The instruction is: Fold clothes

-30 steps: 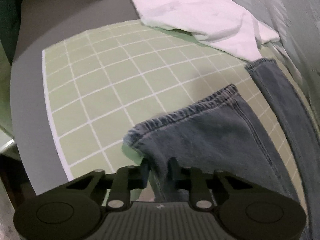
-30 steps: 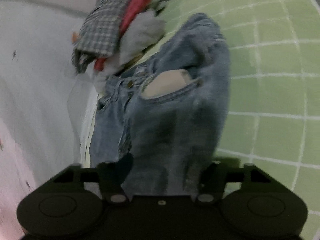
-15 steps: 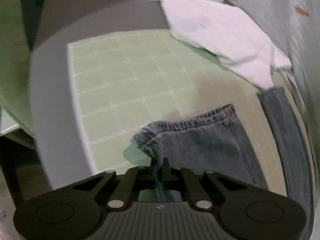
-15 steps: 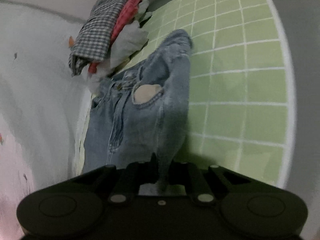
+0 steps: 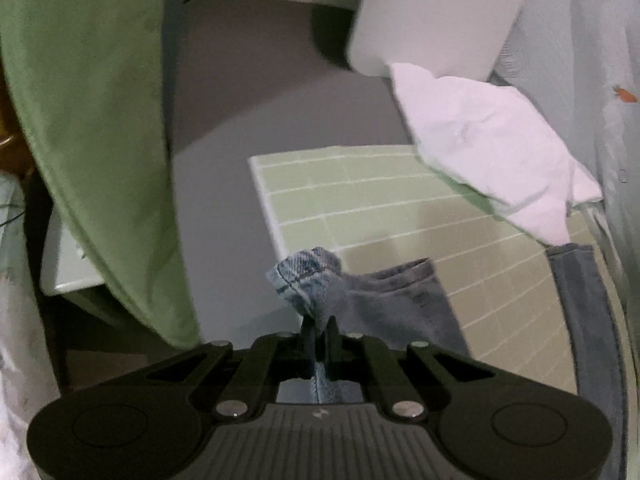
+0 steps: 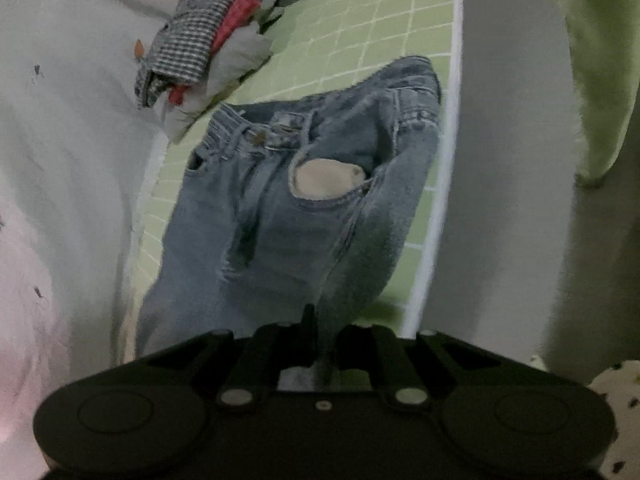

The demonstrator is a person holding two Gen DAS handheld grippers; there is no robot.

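Blue denim is bunching between the closed jaws of the left gripper [image 5: 319, 334], which is pinching the hem end of one leg of the jeans [image 5: 384, 300] and holding it raised off the green gridded mat [image 5: 360, 188]. Just ahead of that gripper the hem is curling over, showing its paler inside, while the rest of the leg is trailing to the right and down onto the mat; the other leg is lying flat further right, along the mat's edge. Beyond it, up and to the right, a white garment [image 5: 488, 140] is sitting on the mat's far corner, likely set aside so the middle is free for folding. A green cloth [image 5: 100, 140] is hanging to the left.

The right gripper [image 6: 319, 334] is clamping a fold of the same jeans [image 6: 280, 208] near the hip side, below the pocket, so the waistband is lying ahead of it and the fabric is sloping up into the jaws. Further ahead and to the left, a pile of clothes [image 6: 200, 40] with a checked piece on top is resting at the mat's corner.

Holding both ends along one side suggests the person is carrying that side across, laying one leg over the other.
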